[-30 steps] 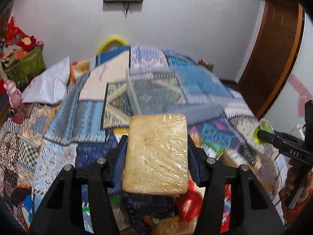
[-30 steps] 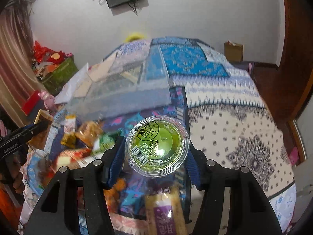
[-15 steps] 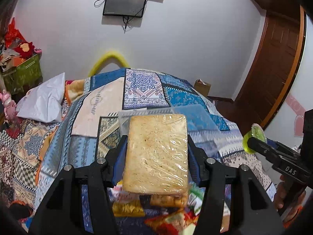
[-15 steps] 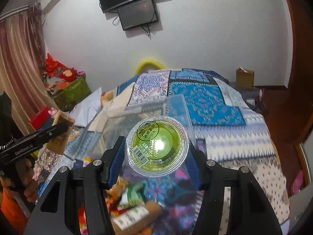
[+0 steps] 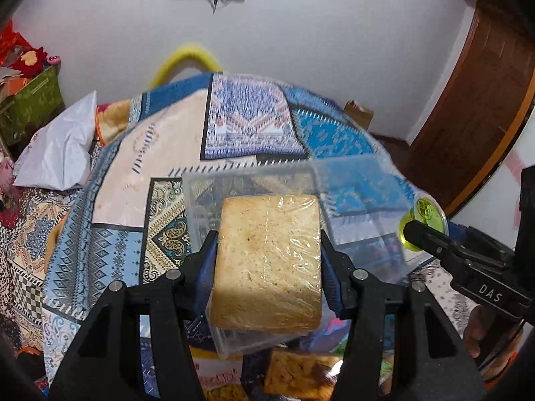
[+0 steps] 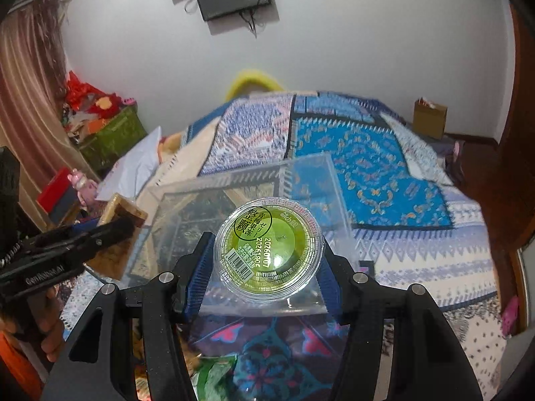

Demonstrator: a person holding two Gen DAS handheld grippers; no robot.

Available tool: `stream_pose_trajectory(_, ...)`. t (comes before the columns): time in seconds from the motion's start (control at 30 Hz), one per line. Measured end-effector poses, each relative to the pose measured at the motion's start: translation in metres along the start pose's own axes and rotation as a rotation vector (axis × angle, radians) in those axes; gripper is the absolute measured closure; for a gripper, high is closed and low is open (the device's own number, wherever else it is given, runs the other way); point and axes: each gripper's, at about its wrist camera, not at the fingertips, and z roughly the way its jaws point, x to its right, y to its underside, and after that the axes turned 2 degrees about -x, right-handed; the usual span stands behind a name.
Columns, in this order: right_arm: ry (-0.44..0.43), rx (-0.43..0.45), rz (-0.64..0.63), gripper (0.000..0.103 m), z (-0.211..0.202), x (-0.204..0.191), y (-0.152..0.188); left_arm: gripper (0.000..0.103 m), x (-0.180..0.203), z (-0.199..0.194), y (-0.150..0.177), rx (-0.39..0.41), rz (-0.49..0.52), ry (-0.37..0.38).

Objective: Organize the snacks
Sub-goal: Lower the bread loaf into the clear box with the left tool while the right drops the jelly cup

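My left gripper [image 5: 267, 260] is shut on a plastic-wrapped tan cake slice [image 5: 267, 260], held above the near end of a clear plastic box [image 5: 254, 183] on the patterned bedspread. My right gripper [image 6: 267, 250] is shut on a round green jelly cup [image 6: 269, 250] with a printed lid, also over the clear box [image 6: 234, 193]. In the left wrist view the right gripper [image 5: 414, 230] holds the jelly cup [image 5: 423, 215] at the right edge. In the right wrist view the left gripper [image 6: 110, 230] carries the cake slice [image 6: 120, 230] at the left.
Loose snack packets [image 5: 294, 374] lie on the bed under the grippers. A white pillow [image 5: 60, 153] and a green box of toys [image 5: 30, 103] sit to the left. A cardboard box [image 6: 429, 118] stands by the far wall and a wooden door [image 5: 474, 107] at right.
Both grippers have travelled forward over the bed with their snacks still gripped. The clear box now lies right under them and the snack pile has slipped to the bottom edge.
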Motion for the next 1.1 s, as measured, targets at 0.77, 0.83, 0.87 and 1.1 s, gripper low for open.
stream_pose_trajectory(0.77, 0.027, -0.17, -0.072, 0.043, 0.047, -0.012, 0.007, 0.048, 0.019, 0.036, 0.002, -0.085, 0.098, -0.033)
stream_pose_trajectory(0.83, 0.029, -0.144, -0.073, 0.037, 0.035, -0.013, 0.004, 0.048, 0.017, 0.025, 0.002, -0.081, 0.081, -0.016)
stream_pose_trajectory(0.87, 0.029, -0.13, -0.071, 0.036, 0.028, -0.014, 0.004, 0.048, 0.016, 0.019, 0.002, -0.077, 0.074, -0.011)
stream_pose_trajectory(1.1, 0.029, -0.05, -0.075, 0.035, -0.035, -0.016, 0.009, 0.048, 0.014, -0.035, 0.011, -0.037, 0.072, -0.024)
